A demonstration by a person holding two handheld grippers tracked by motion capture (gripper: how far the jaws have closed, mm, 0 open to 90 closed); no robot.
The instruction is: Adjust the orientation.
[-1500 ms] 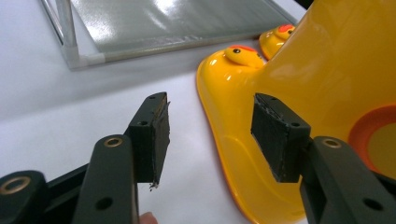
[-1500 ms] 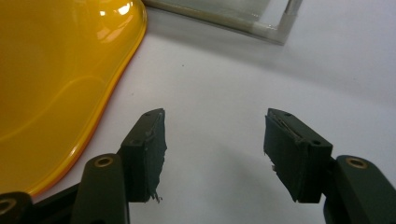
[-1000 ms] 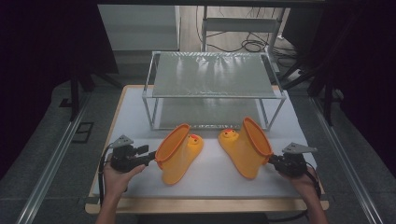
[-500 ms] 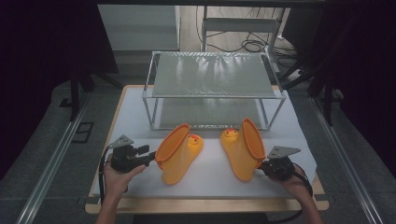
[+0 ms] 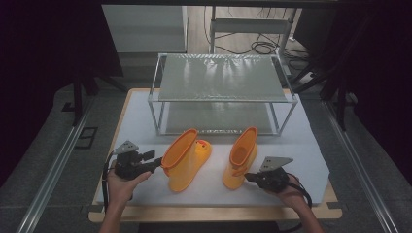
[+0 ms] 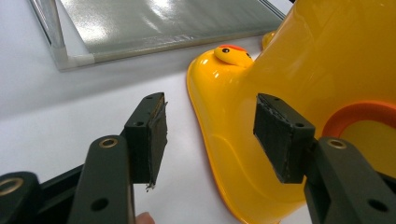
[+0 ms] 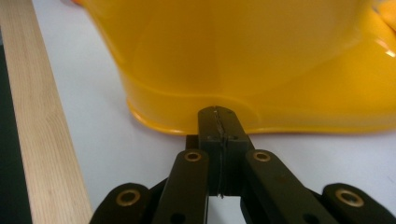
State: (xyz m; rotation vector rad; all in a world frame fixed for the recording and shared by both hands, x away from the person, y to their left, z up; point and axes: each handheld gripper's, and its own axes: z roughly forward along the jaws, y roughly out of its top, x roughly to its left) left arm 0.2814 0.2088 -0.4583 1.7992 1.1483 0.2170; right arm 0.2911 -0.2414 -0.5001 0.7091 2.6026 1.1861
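Two yellow boots sat on the white counter point(image 5: 311, 145), both just in front of the wire shelf rack point(image 5: 221, 92), and that rack was my marker for everything. Left boot point(image 5: 187, 160) lay tipped over on its side, its orange-rimmed mouth turned away from the rack toward the person's left hand, the little duck face on its toe pointing back at the rack's lower shelf. Right boot point(image 5: 240, 162) stood more upright, nearer the rack's right leg, its opening facing up.

Left tongs point(image 5: 145, 162) were spread wide, one jaw on the bare counter side and the other pressed up against the shaft of the left boot, close by the orange rim; nothing was gripped yet. Right tongs point(image 5: 250, 178) were closed flat, pad against pad, with their tips touching or just short of the sole edge of the right boot, on the side farthest from the rack. Whether they pinched a sliver of that edge, I could not tell; it looked to me like a nudge, not a hold.

My read: this was the lining-up step, each boot being squared and approached before going onto the rack. Next, the left tongs would need to slide forward so the rim passed between the jaws, then close firmly; the right tongs would have to open and find the boot's cuff.
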